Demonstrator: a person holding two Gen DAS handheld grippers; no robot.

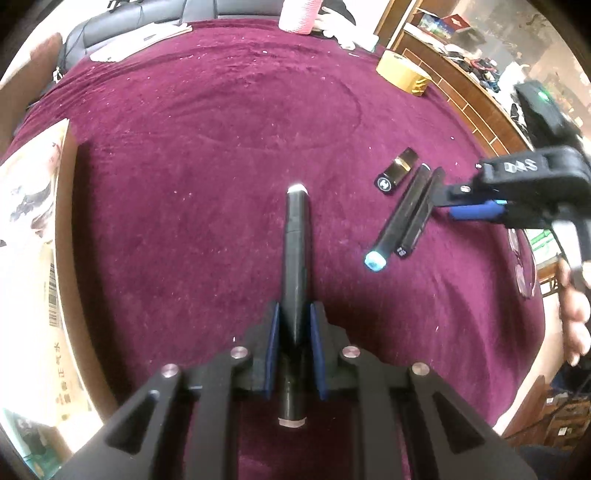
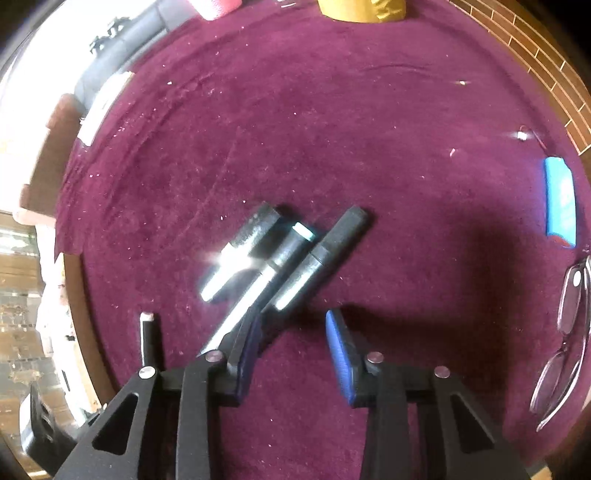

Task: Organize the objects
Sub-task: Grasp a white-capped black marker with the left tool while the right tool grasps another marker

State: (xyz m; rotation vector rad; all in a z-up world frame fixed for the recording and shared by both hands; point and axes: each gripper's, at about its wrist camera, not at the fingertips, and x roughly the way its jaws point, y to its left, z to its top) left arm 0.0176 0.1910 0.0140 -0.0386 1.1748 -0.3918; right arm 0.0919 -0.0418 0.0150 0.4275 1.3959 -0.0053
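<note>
My left gripper [image 1: 295, 308] is shut on a long black pen [image 1: 297, 251] with a white tip, which points away over the burgundy cloth [image 1: 221, 147]. To its right lie a short black-and-gold lipstick [image 1: 397, 170], a black tube with a light-blue tip [image 1: 399, 218] and a flat black tube [image 1: 419, 218], side by side. My right gripper [image 1: 448, 201] sits at their far end. In the right wrist view that gripper [image 2: 293, 317] is open with nothing between its blue pads. The lipstick [image 2: 240, 251], blue-tipped tube [image 2: 284, 254] and flat tube [image 2: 325, 254] lie just ahead, by its left finger.
A roll of tan tape [image 1: 402, 72] and a pink roll [image 1: 299, 14] stand at the far edge. A printed cardboard box [image 1: 33, 240] lies at the left. A blue box [image 2: 559, 199] and a pair of glasses [image 2: 565, 332] lie to the right.
</note>
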